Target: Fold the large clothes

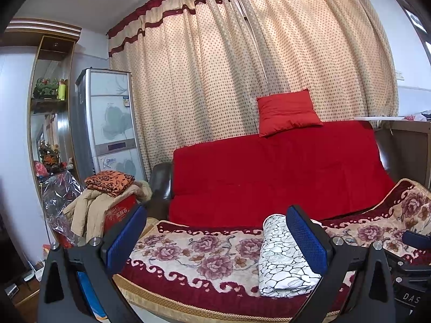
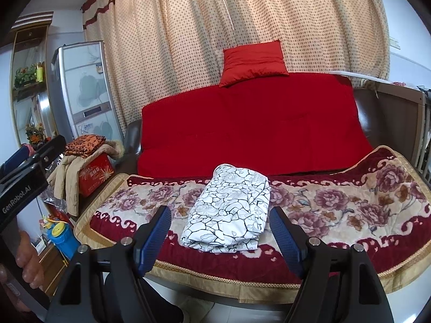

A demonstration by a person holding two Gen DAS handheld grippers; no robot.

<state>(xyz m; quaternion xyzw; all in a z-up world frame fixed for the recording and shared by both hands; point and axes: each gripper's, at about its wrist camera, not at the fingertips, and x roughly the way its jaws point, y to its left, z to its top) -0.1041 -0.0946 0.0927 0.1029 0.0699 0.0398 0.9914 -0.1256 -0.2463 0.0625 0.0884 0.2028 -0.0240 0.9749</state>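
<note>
A folded white cloth with a black crackle pattern [image 2: 229,212] lies on the floral blanket [image 2: 350,207] covering the sofa seat. It also shows in the left wrist view [image 1: 282,261], partly behind the right finger. My right gripper [image 2: 222,231] is open and empty, held in front of the folded cloth, apart from it. My left gripper [image 1: 215,231] is open and empty, to the left of the cloth and above the blanket [image 1: 188,250]. The left gripper's body shows at the left edge of the right wrist view [image 2: 24,185].
A red sofa back [image 2: 247,129] with a red cushion [image 2: 253,63] stands behind the seat. Left of the sofa is a red box [image 2: 95,177] piled with a beige coat and an orange folded cloth [image 1: 109,181]. A tall cabinet [image 1: 107,118] and curtains stand behind.
</note>
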